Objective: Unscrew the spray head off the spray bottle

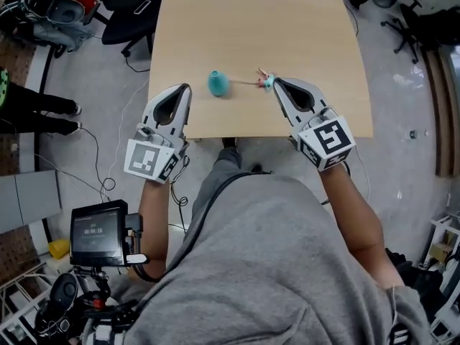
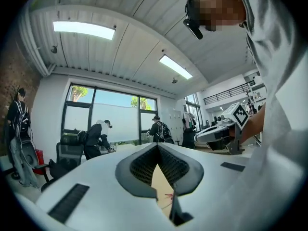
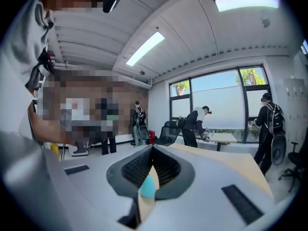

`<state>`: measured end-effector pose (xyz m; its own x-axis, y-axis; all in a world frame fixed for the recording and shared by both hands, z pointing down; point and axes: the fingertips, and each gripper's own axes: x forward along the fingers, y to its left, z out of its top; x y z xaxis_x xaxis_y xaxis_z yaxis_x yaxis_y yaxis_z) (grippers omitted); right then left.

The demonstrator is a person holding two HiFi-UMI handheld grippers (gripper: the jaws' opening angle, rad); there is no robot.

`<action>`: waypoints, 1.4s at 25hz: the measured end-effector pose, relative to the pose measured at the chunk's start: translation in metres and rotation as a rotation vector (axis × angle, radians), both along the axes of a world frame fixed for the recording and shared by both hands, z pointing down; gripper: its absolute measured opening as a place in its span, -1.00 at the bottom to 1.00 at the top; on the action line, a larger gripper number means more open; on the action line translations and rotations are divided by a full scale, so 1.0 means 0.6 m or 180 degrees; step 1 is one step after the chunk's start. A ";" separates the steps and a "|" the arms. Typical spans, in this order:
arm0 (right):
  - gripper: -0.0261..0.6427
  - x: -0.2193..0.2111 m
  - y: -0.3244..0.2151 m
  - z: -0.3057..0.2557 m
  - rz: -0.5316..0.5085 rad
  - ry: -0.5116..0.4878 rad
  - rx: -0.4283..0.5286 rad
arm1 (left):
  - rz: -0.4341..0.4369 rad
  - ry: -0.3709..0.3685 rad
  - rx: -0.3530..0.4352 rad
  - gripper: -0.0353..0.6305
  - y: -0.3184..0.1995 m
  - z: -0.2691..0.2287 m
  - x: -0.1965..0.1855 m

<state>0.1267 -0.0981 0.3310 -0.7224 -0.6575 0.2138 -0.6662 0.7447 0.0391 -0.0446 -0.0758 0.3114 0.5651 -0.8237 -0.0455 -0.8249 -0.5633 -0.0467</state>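
- Left tongs (image 1: 186, 87): jaws pressed together with nothing between them, raised over the near edge of the table (image 1: 287, 20).
- Right tongs (image 1: 275, 82): jaws pressed together, empty, also raised over the table.
- Bottle (image 1: 218, 83): teal, its head off, on the table between the two pairs of tips, nearer the left pair and clear of both.
- Spray head (image 1: 267, 83): teal and red, on the table just beside the right tips, with its thin tube reaching toward the bottle.

I'm seeing teal spray bottle (image 1: 219, 83) sitting near table (image 1: 287, 20) front edge, spray head (image 1: 267, 83) lying detached just right of it.
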 end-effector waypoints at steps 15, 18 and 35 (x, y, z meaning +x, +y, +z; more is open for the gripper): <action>-0.91 0.012 0.226 -0.146 -0.0180 -0.0093 0.0487 | 0.0022 -0.0126 0.0241 -0.88 0.208 -0.126 0.013; -0.91 0.022 0.308 -0.174 -0.0116 -0.0152 0.0552 | 0.0066 -0.0086 0.0266 -0.88 0.295 -0.144 0.023; -0.91 -0.049 0.637 -0.243 0.0018 -0.0068 0.0657 | 0.0382 -0.0069 0.0384 -0.88 0.608 -0.206 0.002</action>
<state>0.0974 0.2838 0.1854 -0.7215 -0.6900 0.0587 -0.6728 0.7185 0.1764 -0.0435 0.2887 0.1880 0.6611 -0.7395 -0.1267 -0.7501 -0.6471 -0.1368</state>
